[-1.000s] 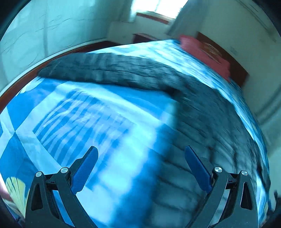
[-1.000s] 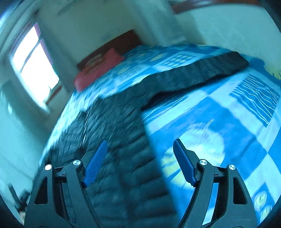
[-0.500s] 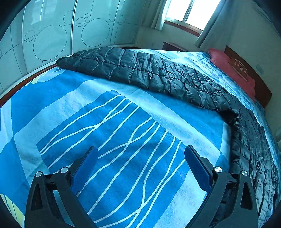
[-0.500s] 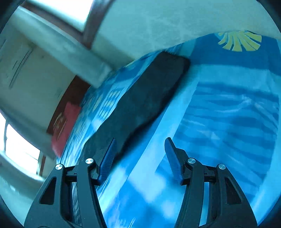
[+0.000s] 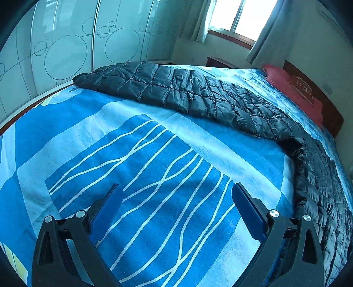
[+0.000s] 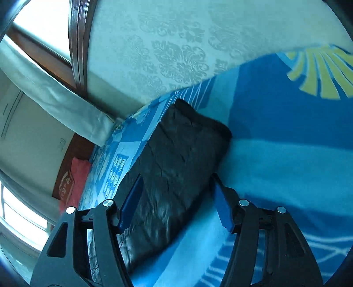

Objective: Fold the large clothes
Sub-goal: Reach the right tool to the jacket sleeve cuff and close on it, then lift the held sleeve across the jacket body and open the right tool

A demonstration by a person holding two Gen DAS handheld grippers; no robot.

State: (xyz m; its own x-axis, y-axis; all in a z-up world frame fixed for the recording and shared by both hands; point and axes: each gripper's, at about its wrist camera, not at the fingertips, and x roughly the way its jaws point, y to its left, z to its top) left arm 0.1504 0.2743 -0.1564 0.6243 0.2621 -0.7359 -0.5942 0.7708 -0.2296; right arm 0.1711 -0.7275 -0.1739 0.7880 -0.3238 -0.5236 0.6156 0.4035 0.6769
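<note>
A home bedroom: a bed [image 5: 154, 154] with blue bedspread, red pillow [image 5: 293, 92], curtained window [image 5: 238, 17].

The left gripper [image 5: 176, 194] points toward twelve o'clock, jaws wide apart and empty. The right gripper [image 6: 176, 187] stands part-open, seemingly gripping nothing.

Jacket [image 5: 198, 97]: lies on the bed [image 5: 110, 154], one sleeve stretched across its far part, body running down the right edge.
Pillow [image 5: 293, 88]: on the bed's far right end, against the headboard [image 5: 326, 103].
Window [image 5: 238, 17]: behind the bed.
Wardrobe [image 5: 66, 44]: left of the bed.
Sleeve end [image 6: 189, 141]: ahead of the right gripper [image 6: 176, 198], near the bed's edge.
</note>
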